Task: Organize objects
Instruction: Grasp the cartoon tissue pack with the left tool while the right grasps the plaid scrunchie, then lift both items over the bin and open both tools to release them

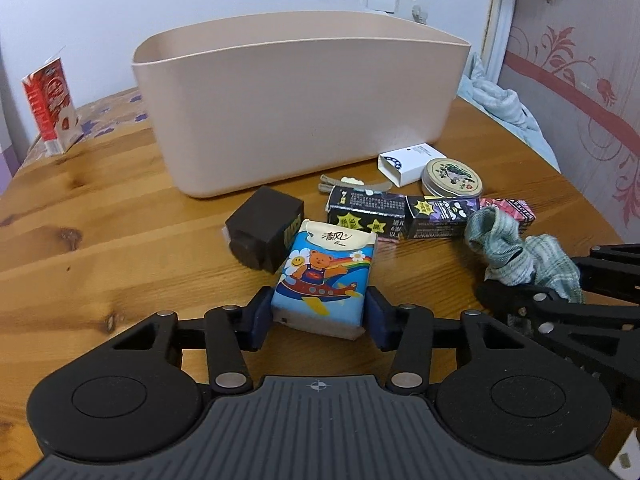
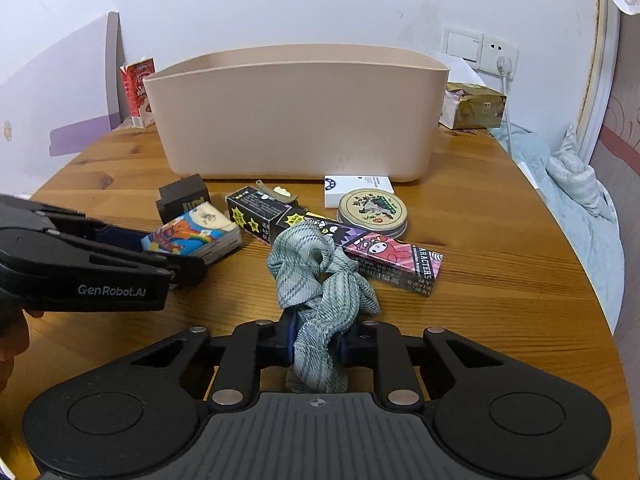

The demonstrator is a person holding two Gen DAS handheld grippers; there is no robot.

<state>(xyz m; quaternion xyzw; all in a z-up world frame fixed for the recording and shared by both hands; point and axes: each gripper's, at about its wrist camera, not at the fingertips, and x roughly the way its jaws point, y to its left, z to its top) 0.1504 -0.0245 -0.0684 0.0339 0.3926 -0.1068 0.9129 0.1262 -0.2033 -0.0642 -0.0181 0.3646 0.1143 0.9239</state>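
Observation:
My left gripper [image 1: 319, 312] is shut on a blue tissue pack with a bear print [image 1: 326, 274], held just above the wooden table [image 1: 100, 240]; the pack also shows in the right wrist view [image 2: 192, 234]. My right gripper [image 2: 316, 340] is shut on a crumpled green striped cloth [image 2: 320, 280], which shows at the right in the left wrist view [image 1: 520, 256]. A large beige bin [image 1: 296, 112] stands behind the objects, also in the right wrist view [image 2: 296, 112].
On the table lie a dark brown box [image 1: 264, 232], black and pink character boxes [image 2: 360, 248], a round tin [image 2: 372, 210], a white box [image 2: 356, 190] and a hair clip [image 2: 280, 194]. A red carton [image 1: 50, 106] stands far left. Bedding [image 2: 580, 200] lies right.

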